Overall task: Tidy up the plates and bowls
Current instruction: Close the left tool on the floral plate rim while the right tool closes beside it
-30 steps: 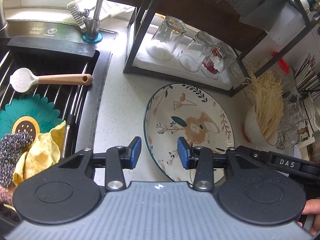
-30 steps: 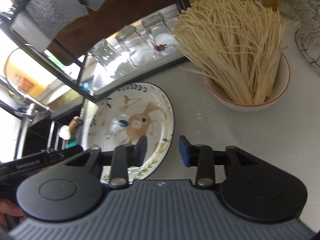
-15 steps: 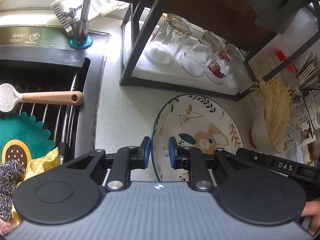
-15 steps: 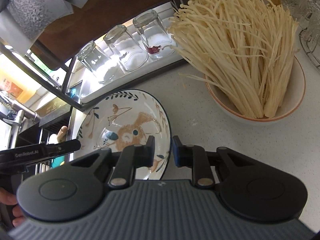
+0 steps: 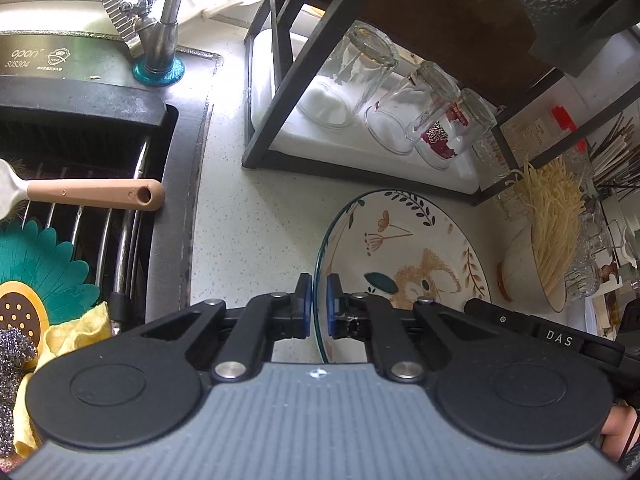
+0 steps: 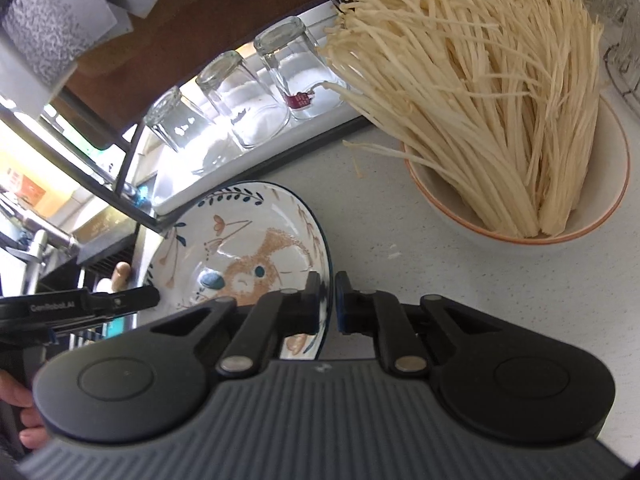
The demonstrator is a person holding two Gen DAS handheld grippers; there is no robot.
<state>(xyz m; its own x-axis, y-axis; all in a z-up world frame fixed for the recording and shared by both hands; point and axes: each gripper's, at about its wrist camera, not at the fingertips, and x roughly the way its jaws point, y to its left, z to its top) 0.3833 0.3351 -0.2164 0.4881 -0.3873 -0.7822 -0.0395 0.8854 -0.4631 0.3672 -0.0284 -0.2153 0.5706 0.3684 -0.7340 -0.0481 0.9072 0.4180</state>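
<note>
Left claw [image 5: 318,308] clamped on the near-left rim of the painted plate [image 5: 408,256], blue pads either side of the glass-green edge. Right claw [image 6: 330,302] likewise closed on the plate [image 6: 240,248] at its opposite rim, one pad inside, one outside. Plate sits on the bench [image 5: 256,236], between the sink [image 5: 120,216] and a white bowl [image 6: 560,232] heaped with enoki mushrooms [image 6: 480,92]; the bowl has an orange rim line and stands apart from the plate. Plate pattern: leaf sprigs, an orange flower, a tan animal figure. Writing: "apon" and "SUS304" on the steel sink ledge [image 5: 44,60]; "DAS" on the right claw's body as seen in the left wrist view; a white label on the left claw's arm in the right wrist view, too blurred to read surely. Bench is pale speckled stone. Black metal rack [image 5: 288,92] behind the plate holds three upturned glasses [image 5: 352,76] on a white tray, one with a red print. Sink holds a wire rack, a brown-handled brush [image 5: 92,196], a teal flower-shaped mat, steel wool, a yellow cloth. Tap [image 5: 164,20] at the sink's back.
</note>
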